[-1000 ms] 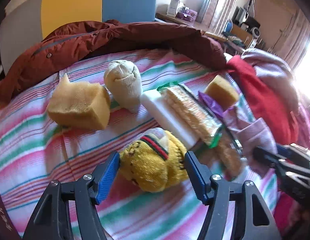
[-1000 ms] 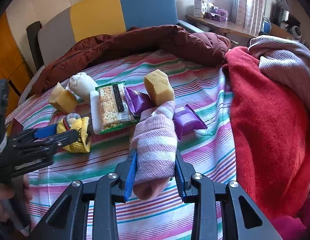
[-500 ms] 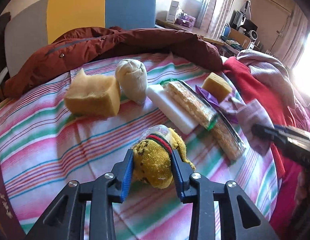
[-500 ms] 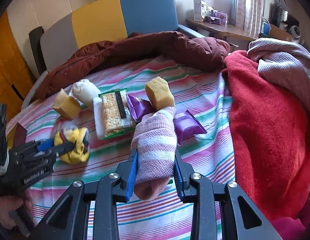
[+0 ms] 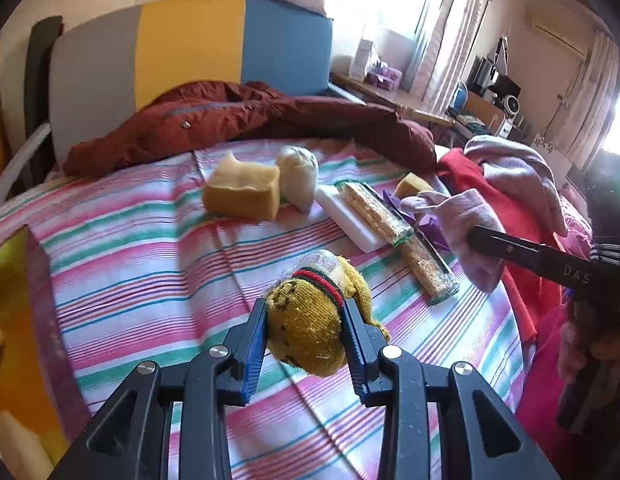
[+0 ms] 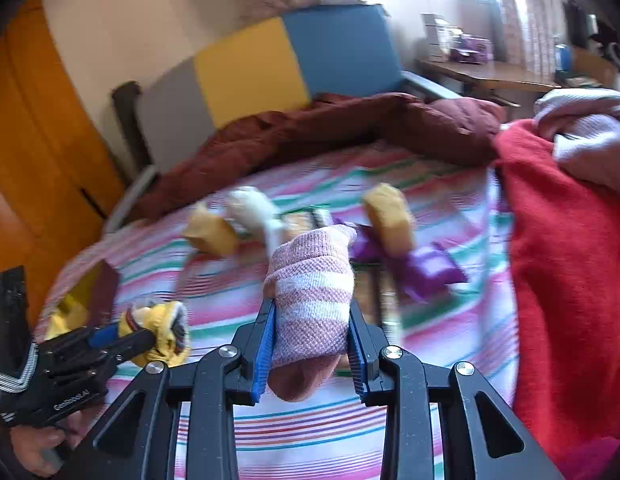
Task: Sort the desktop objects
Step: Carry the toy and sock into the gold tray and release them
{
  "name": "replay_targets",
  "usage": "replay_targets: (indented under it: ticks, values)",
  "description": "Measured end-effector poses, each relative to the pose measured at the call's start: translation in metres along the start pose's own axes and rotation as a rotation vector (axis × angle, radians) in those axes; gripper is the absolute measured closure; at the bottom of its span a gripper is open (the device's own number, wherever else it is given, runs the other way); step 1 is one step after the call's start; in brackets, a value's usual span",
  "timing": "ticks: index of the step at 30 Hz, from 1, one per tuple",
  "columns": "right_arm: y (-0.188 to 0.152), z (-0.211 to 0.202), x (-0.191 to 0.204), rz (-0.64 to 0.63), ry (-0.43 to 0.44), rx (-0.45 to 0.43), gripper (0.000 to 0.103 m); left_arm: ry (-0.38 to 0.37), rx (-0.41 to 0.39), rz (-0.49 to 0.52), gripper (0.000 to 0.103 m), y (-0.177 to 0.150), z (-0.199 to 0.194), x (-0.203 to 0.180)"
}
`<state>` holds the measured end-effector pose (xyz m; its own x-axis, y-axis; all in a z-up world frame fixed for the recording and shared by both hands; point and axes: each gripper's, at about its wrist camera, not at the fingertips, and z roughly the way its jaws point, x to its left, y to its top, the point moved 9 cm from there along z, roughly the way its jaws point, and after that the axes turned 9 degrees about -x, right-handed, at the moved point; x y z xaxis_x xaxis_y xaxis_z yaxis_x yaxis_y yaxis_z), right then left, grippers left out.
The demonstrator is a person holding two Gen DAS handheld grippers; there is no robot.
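At lower centre of each view, the left gripper (image 5: pixel 306 340) clamps a yellow sock (image 5: pixel 306 330) and the right gripper (image 6: pixel 311 350) a pink striped sock (image 6: pixel 311 304), presumably lifted clear of the striped bedspread (image 5: pixel 150 264) for grouping.

Bedsheet (image 5: pixel 158 248): pink, green and white stripes. Yellow sock (image 5: pixel 310 328) with red-green-black band, dark specks. Pink-and-white striped sock (image 6: pixel 313 300). Behind the yellow sock: tan sponge (image 5: pixel 242 192), cream sock ball (image 5: pixel 298 176), white block (image 5: pixel 349 220). Maroon jacket (image 5: pixel 250 116) beyond the sponge. Purple wrapper (image 6: pixel 429 272). Red garment (image 6: pixel 569 280). Headboard (image 5: pixel 190 52): grey, yellow, blue panels. Gripper pads (image 5: pixel 256 344) blue on black arms.
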<state>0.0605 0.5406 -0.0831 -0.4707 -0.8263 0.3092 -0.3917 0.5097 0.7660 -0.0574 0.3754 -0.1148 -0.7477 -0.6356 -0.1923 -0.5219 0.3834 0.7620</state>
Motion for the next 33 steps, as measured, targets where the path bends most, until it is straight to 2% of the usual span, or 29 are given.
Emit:
replay_targets:
  ticks: [9, 19, 23, 29, 32, 33]
  values:
    - [-0.022, 0.002, 0.074, -0.071, 0.160, 0.062, 0.070, 0.066, -0.055, -0.066, 0.068, -0.006, -0.054, 0.044]
    - [-0.047, 0.008, 0.199, -0.178, 0.359, 0.128, 0.070, 0.186, -0.128, -0.187, 0.068, -0.017, -0.119, 0.123]
    - [-0.057, 0.013, 0.247, -0.214, 0.427, 0.160, 0.070, 0.263, -0.154, -0.232, 0.067, -0.025, -0.144, 0.166]
    - [-0.075, 0.029, 0.317, -0.249, 0.502, 0.216, 0.070, 0.417, -0.185, -0.281, 0.067, -0.030, -0.177, 0.242]
    - [-0.074, 0.041, 0.349, -0.224, 0.538, 0.227, 0.070, 0.496, -0.200, -0.320, 0.060, -0.027, -0.192, 0.282]
    - [-0.073, 0.043, 0.360, -0.216, 0.554, 0.226, 0.069, 0.524, -0.214, -0.341, 0.051, -0.026, -0.199, 0.294]
